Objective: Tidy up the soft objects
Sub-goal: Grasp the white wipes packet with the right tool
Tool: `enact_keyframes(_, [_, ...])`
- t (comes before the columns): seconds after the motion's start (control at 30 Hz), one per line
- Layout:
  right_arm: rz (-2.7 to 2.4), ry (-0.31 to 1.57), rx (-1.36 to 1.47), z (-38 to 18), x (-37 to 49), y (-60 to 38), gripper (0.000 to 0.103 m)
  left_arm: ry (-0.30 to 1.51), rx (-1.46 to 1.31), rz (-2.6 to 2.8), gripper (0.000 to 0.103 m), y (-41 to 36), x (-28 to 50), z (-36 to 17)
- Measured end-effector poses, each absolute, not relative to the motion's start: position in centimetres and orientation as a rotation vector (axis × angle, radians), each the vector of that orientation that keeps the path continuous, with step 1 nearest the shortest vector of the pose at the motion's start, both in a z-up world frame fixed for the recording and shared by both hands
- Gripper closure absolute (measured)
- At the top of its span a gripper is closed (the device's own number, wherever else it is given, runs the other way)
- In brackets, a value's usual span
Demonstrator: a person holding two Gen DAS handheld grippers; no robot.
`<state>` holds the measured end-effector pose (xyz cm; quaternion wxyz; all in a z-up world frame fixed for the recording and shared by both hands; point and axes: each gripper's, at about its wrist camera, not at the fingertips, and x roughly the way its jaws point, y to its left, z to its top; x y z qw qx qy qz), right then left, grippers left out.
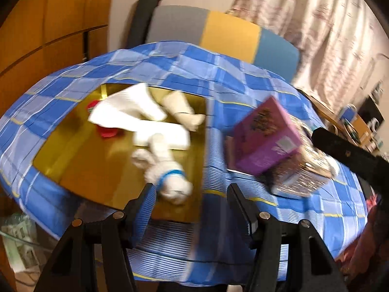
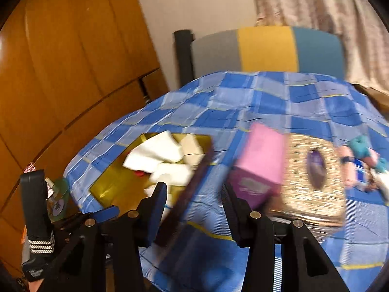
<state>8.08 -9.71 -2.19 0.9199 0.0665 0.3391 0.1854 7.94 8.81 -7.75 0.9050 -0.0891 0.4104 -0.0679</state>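
Both grippers hover empty, left gripper [image 1: 192,194] wide open over the plush [image 1: 167,172] in the gold box [image 1: 97,160], right gripper [image 2: 194,197] half open at lower centre.

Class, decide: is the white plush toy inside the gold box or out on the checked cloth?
Inside. The white plush toy lies on the floor of the gold box, beside white cloths.

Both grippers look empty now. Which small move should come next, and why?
Probably the right gripper, open and empty, should swing right toward the small doll lying on the checked cloth beyond the glittery box. The gold tray already holds the white plush dog and white cloths, so the doll seems the soft thing left out.
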Motion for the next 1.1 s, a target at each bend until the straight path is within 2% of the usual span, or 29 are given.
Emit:
enact_keyframes(0.23, [0.210,0.713,0.177,-3.3,6.2,-18.8,0.053,0.847,-0.128,-0.299,0.042,3.1,7.2,-7.2])
enact_keyframes(0.6, [-0.065,0.927,0.197,-11.5,5.3,-32.5,0.050,0.910,-0.010,-0.492,0.041,-5.9,6.3,-8.0])
enact_keyframes(0.8, [-0.177,0.949,0.227,-12.9,6.5,-39.8,0.038,0.954,0.038,-0.564,0.041,-9.6,6.3,-8.9])
enact_keyframes(0.87, [-0.200,0.935,0.215,-12.6,7.4,-41.9,0.031,0.970,0.039,-0.582,0.041,-10.5,6.4,-9.1])
enact_keyframes(1.1, [-0.205,0.895,0.105,-10.7,12.7,-46.3,0.019,0.999,0.059,-0.626,0.041,-13.9,6.7,-9.5])
